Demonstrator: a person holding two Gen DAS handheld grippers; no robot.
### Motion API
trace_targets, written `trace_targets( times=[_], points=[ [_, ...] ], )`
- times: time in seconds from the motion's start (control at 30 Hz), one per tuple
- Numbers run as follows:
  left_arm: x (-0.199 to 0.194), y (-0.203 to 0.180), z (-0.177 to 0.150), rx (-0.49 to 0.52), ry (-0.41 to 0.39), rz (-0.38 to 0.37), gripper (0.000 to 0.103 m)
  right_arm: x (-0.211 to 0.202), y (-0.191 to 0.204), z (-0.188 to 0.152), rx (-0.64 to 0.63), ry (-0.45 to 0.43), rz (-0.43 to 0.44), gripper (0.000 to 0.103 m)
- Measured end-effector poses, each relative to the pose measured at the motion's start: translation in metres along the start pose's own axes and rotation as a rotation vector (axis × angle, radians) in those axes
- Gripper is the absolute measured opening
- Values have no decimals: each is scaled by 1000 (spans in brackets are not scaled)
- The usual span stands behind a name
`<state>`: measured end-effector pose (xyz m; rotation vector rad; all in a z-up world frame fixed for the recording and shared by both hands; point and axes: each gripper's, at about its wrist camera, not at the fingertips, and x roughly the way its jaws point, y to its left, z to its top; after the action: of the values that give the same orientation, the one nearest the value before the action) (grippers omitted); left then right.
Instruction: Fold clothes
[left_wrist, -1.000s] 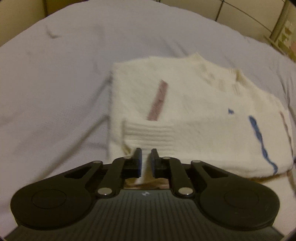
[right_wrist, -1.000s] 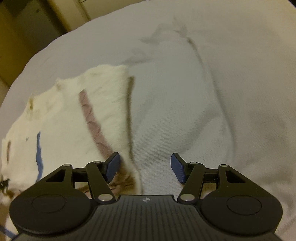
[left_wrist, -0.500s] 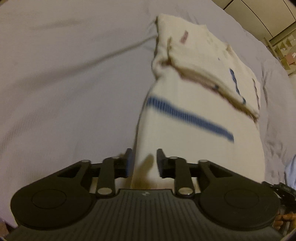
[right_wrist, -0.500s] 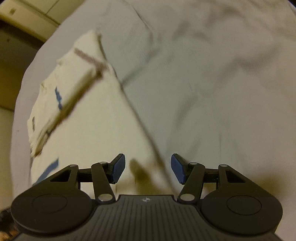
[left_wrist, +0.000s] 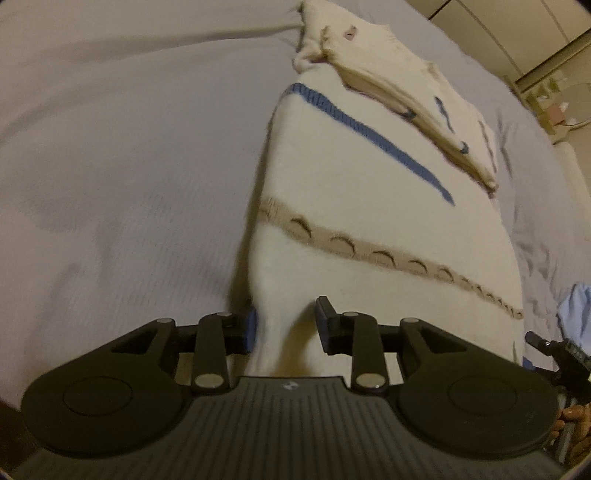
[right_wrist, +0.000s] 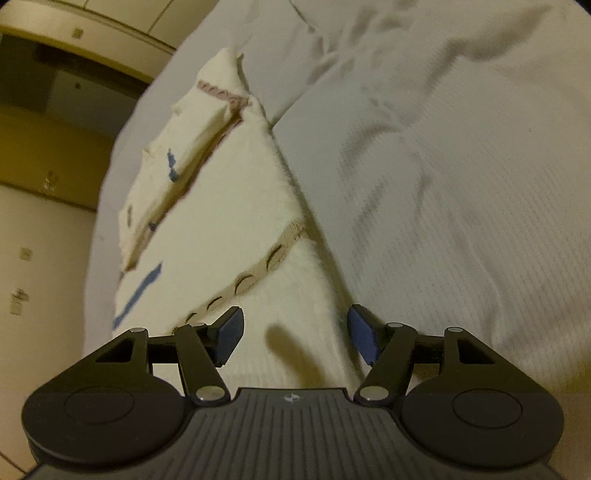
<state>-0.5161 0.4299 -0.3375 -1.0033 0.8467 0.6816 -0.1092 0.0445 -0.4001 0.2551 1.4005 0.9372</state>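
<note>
With the cream knit sweater (left_wrist: 369, 206) stretching toward 12 o'clock across the grey bedsheet (left_wrist: 122, 155), the left gripper (left_wrist: 284, 326) and right gripper (right_wrist: 291, 334) both straddle its near hem unclenched, so any lift risks slipping off the fabric.

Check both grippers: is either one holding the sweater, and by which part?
Cannot be told for sure. Sweater fabric runs up between the open jaws of the left gripper and right gripper, at its near edge; neither is visibly clamped on it.

Bedroom: sheeted bed (left_wrist: 110, 166), wardrobe doors (left_wrist: 517, 33)
</note>
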Motion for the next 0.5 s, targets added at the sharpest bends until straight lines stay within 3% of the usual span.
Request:
trace_targets(
  times=[0.17,0.3,0.33,0.43,0.5],
  points=[
    [9,23,1,26,-16,-128,26,3,-12,-5,-23,-30,59,53],
    [16,27,-2,63,-46,-240,27,8,-23,-10,-30,-36,170,45],
    [17,26,-4,78,-55,-269,27,10,-26,-11,-31,-38,198,39],
    [21,24,-9,121,-82,-355,28,16,-33,-17,-55,-39,274,38],
    [27,26,-15,146,-104,-373,30,21,-38,-21,-52,-56,315,38]
  ],
)
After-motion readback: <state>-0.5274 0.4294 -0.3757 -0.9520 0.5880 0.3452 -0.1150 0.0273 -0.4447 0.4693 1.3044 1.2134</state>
